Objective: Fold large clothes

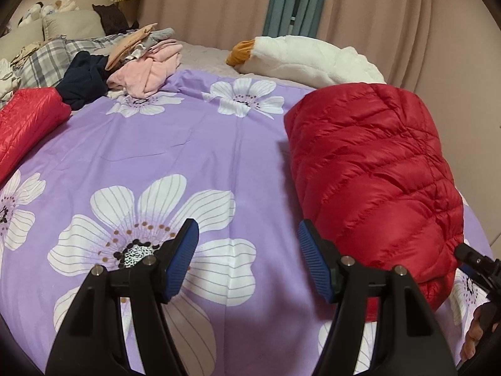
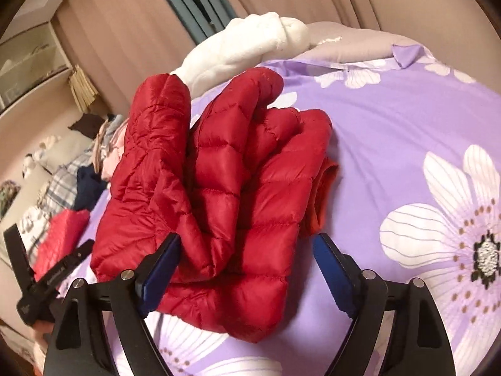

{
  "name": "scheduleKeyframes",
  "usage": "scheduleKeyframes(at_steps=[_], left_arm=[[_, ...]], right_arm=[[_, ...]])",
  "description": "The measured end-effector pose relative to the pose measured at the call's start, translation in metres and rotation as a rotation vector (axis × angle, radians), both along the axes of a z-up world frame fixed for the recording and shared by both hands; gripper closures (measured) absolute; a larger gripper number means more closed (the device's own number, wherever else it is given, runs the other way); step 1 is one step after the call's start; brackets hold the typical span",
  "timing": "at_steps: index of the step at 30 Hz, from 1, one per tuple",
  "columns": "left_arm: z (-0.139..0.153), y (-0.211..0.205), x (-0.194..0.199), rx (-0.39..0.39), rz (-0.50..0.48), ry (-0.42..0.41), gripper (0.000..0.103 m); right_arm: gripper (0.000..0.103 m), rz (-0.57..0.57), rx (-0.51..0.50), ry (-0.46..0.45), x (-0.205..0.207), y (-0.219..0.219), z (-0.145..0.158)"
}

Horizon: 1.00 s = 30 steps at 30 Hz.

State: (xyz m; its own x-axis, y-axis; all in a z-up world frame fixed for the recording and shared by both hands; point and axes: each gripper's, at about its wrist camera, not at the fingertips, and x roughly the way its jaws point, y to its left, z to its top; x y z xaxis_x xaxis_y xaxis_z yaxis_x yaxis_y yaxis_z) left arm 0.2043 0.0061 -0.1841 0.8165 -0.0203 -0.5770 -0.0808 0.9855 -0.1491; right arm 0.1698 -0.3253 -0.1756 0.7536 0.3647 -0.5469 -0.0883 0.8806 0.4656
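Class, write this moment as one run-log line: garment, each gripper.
red down jacket: folded on bedspread | left gripper: open, empty | right gripper: open around jacket's edge

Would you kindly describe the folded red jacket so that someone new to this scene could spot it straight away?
Find the bed's purple bedspread with big white flowers. Near its edge, beside a white plush toy, lies the red quilted puffer jacket, folded into a thick bundle. The other red garment across the bed is flatter and lies beside the heap of pink and navy clothes.
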Motion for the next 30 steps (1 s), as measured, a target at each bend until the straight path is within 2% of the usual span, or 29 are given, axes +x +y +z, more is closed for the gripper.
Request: scheduleKeyframes(at_steps=[7,9,13,14,17,18,20,21,22,24,27,30], left_arm=[[0.002,-0.003,-0.002,0.019,0.000,-0.015,0.037],[0.001,-0.001,-0.002,0.009,0.000,-0.011,0.037],[-0.002,-0.004,0.002,0.006,-0.011,0.007,0.037],[-0.003,-0.005,0.002,0.008,-0.015,0.009,0.037],[-0.004,-0.009,0.002,0.007,-0.031,0.013,0.036],[-0.004,-0.010,0.002,0.006,-0.035,0.012,0.036],[-0.005,-0.011,0.002,0.019,-0.035,0.018,0.036],[-0.005,-0.011,0.003,0.025,-0.031,0.018,0.036],[-0.005,-0.010,0.002,0.026,-0.029,0.016,0.036],[-0.004,-0.007,0.002,0.023,-0.021,0.015,0.036],[-0.003,-0.002,0.003,0.000,-0.010,0.012,0.036],[-0.002,0.003,0.004,-0.029,0.007,0.015,0.037]], right_arm=[[0.018,-0.026,0.019,-0.071,-0.010,0.000,0.014],[0.018,-0.019,0.063,-0.074,-0.006,-0.001,0.013],[0.014,0.057,0.235,-0.089,0.010,0.005,0.017],[0.013,0.060,0.232,-0.089,0.014,0.011,0.019],[0.013,0.052,0.106,-0.096,0.027,0.040,0.019],[0.013,0.061,0.101,-0.100,0.030,0.048,0.016],[0.038,0.075,0.110,-0.128,0.034,0.061,0.013],[0.077,0.048,0.076,-0.149,0.033,0.064,0.015],[0.082,0.003,0.038,-0.185,0.028,0.067,0.020],[0.087,-0.016,0.014,-0.262,0.015,0.070,0.034],[0.087,-0.018,0.032,-0.335,-0.004,0.065,0.052],[0.087,-0.062,-0.017,-0.384,-0.018,0.057,0.062]])
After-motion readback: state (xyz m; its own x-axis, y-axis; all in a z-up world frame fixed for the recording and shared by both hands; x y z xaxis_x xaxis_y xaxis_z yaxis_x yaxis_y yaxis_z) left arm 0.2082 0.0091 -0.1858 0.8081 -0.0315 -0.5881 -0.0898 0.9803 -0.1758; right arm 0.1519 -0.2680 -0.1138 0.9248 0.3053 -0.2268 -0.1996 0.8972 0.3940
